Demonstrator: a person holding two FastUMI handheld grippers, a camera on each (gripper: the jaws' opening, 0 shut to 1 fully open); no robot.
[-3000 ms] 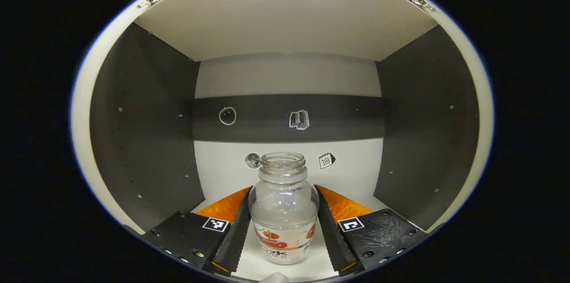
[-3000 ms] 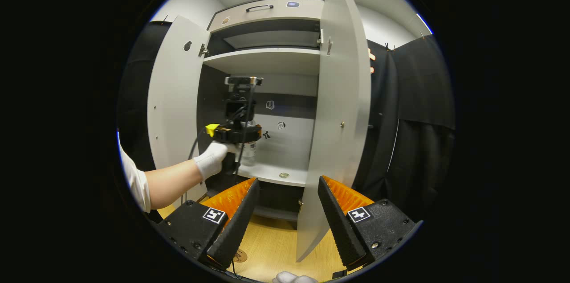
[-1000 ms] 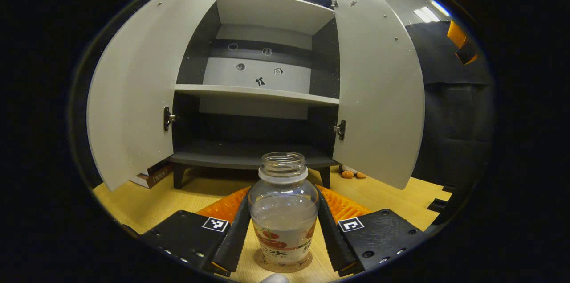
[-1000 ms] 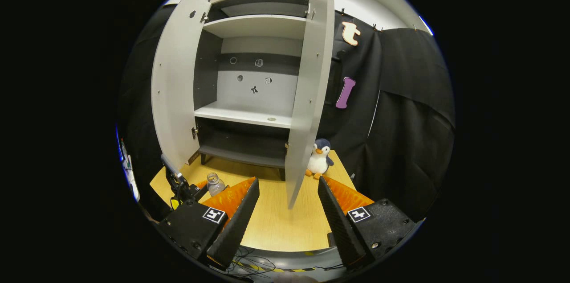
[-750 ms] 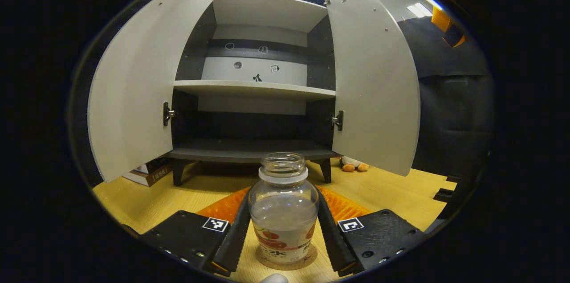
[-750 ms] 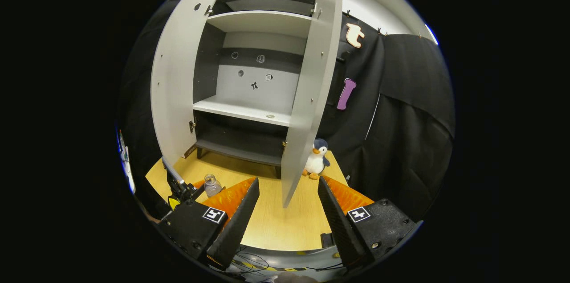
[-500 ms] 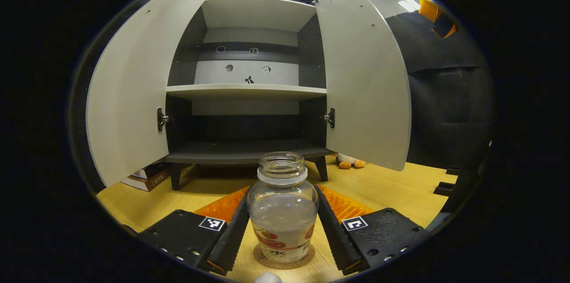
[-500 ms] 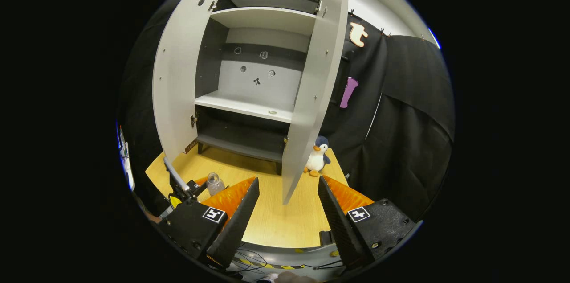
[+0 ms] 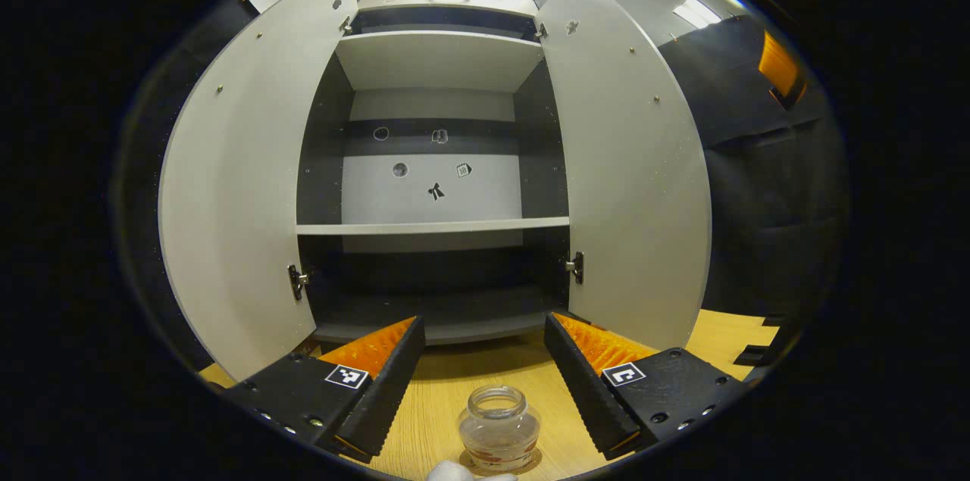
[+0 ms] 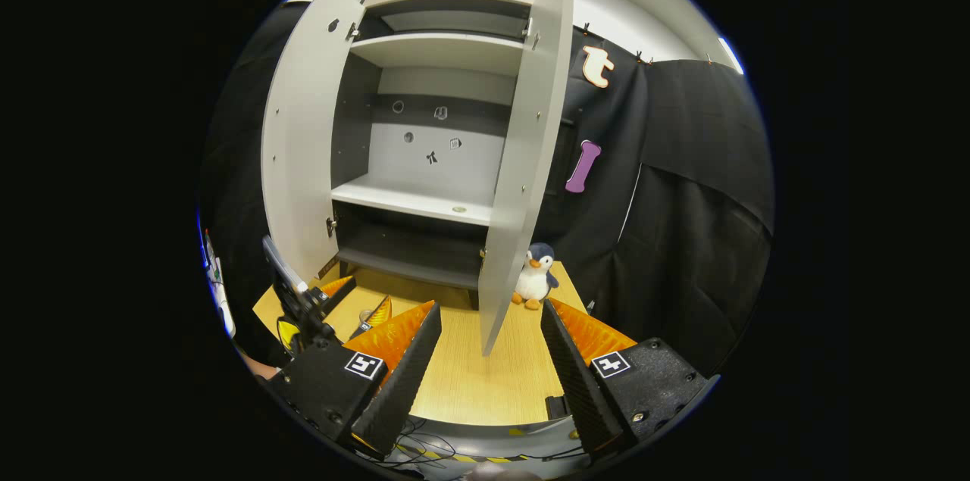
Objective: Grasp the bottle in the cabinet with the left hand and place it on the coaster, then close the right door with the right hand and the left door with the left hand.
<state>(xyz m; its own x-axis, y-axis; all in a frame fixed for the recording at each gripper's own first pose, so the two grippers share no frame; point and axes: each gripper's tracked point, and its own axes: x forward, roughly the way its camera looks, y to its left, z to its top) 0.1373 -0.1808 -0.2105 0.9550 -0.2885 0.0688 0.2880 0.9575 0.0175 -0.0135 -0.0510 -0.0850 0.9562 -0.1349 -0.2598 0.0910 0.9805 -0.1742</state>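
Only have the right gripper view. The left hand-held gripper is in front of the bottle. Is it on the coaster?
Observer: Yes. In the left gripper view the bottle stands upright on the coaster.
Operator: Is the left one gripping it?
Observer: No. The left hand-held gripper is open, and neither finger touches the bottle.
Operator: Cap on?
Observer: No cap. The mouth is open, and there's some clear liquid inside.
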